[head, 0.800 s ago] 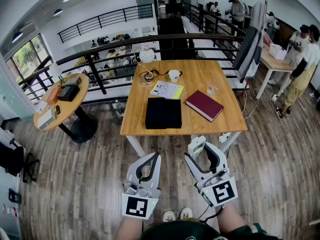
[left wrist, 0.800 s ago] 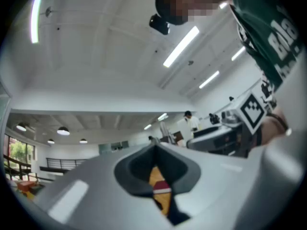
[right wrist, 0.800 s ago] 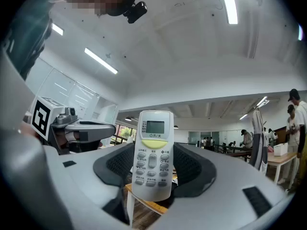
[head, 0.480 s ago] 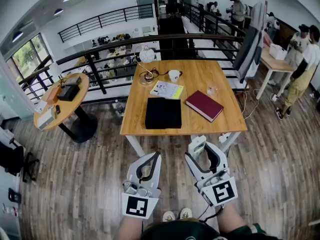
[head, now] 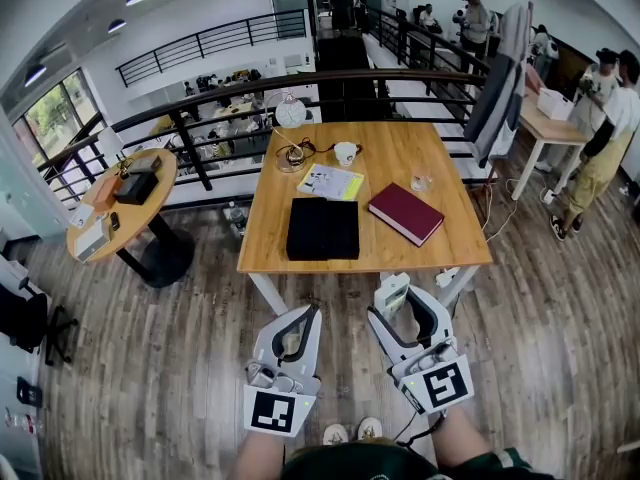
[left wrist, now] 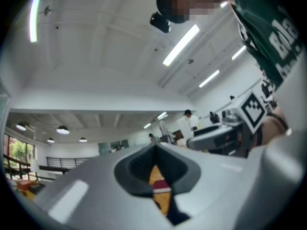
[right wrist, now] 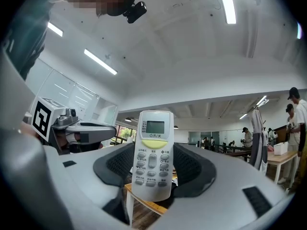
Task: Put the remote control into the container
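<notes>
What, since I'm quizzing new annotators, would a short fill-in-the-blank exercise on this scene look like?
1. The right gripper holds a white ____ between its jaws.
2. The empty left gripper has its jaws ____.
3. On the wooden table, the black container lies left of a red ____.
Missing: remote control; shut; book.

Head view looks steeply down; all three views share the table.

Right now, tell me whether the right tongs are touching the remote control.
Touching. The right gripper view shows the remote control upright between the right tongs, both pads pressed against its sides.
</notes>
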Action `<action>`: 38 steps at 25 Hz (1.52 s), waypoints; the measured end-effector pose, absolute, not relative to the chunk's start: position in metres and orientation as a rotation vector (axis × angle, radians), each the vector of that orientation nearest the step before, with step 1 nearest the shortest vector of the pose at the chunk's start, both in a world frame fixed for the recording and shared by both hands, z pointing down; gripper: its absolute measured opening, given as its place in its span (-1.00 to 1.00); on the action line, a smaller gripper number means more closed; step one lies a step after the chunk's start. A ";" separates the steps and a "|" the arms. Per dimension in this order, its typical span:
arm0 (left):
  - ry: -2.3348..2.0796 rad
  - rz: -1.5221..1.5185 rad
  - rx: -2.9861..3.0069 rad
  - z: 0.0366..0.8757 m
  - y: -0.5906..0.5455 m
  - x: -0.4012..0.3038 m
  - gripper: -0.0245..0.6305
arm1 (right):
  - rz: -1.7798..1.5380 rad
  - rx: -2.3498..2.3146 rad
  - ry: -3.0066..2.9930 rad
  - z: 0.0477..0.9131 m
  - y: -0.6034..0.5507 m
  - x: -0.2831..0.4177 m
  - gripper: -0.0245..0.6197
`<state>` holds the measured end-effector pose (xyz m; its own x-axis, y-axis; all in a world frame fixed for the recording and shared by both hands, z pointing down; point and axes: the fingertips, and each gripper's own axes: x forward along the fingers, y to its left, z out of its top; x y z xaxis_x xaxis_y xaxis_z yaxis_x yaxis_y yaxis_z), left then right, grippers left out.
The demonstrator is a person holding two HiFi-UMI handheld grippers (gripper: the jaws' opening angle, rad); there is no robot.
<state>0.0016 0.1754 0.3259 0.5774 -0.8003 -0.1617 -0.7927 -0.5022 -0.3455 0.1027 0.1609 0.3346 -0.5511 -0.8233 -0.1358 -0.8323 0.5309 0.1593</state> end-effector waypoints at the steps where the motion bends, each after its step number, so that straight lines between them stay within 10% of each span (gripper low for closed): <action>1: 1.288 -0.035 -2.428 0.326 0.175 0.004 -0.93 | 0.316 -1.463 2.709 0.334 0.161 0.105 -0.10; 38: 1.405 0.075 -2.429 0.327 0.159 0.043 -0.93 | 0.322 -1.360 2.752 0.346 0.154 0.146 -0.10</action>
<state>0.0433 0.1594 0.3268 0.5114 -0.8334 -0.2095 -0.8511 -0.4574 -0.2578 0.1460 0.1542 0.3465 -0.6105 -0.7794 -0.1407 -0.7908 0.5902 0.1620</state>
